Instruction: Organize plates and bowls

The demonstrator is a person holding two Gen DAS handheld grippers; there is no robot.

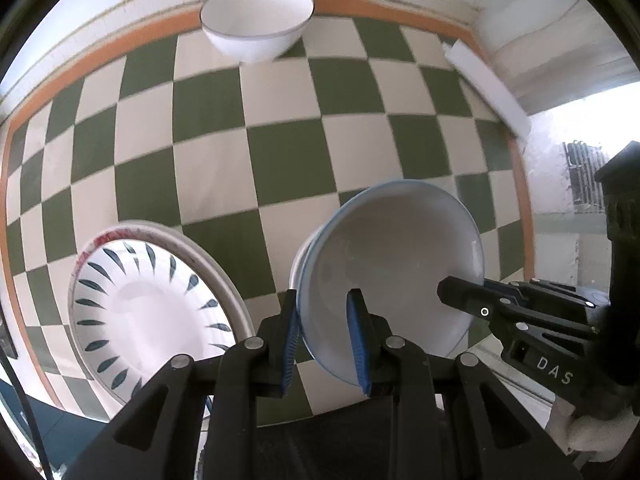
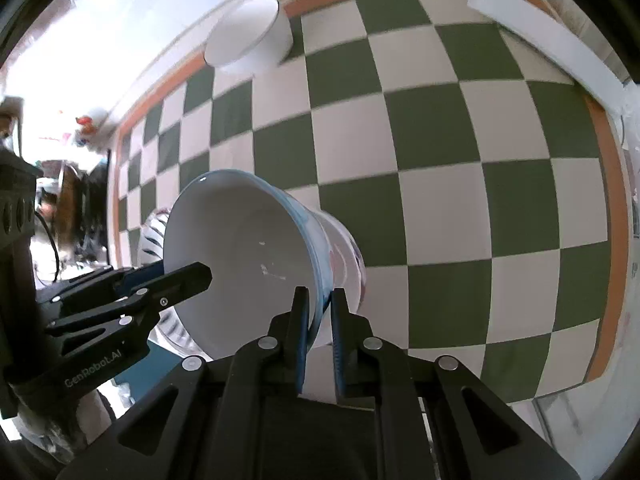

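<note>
Both the left gripper (image 1: 326, 334) and the right gripper (image 2: 320, 340) were clamped on the blue-rimmed bowl's (image 1: 392, 264) rim; uneven pulling risked it slipping onto the patterned plate (image 1: 148, 312).

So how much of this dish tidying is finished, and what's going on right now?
Nothing looks finished: the dishes lie apart on the checkered cloth. In hand: the blue-rimmed bowl, gripped at its rim by the left gripper and right gripper; it appears to sit in another bowl, though that is unclear. Left: the white bowl at the far edge and the leaf-patterned plate beside it.
</note>
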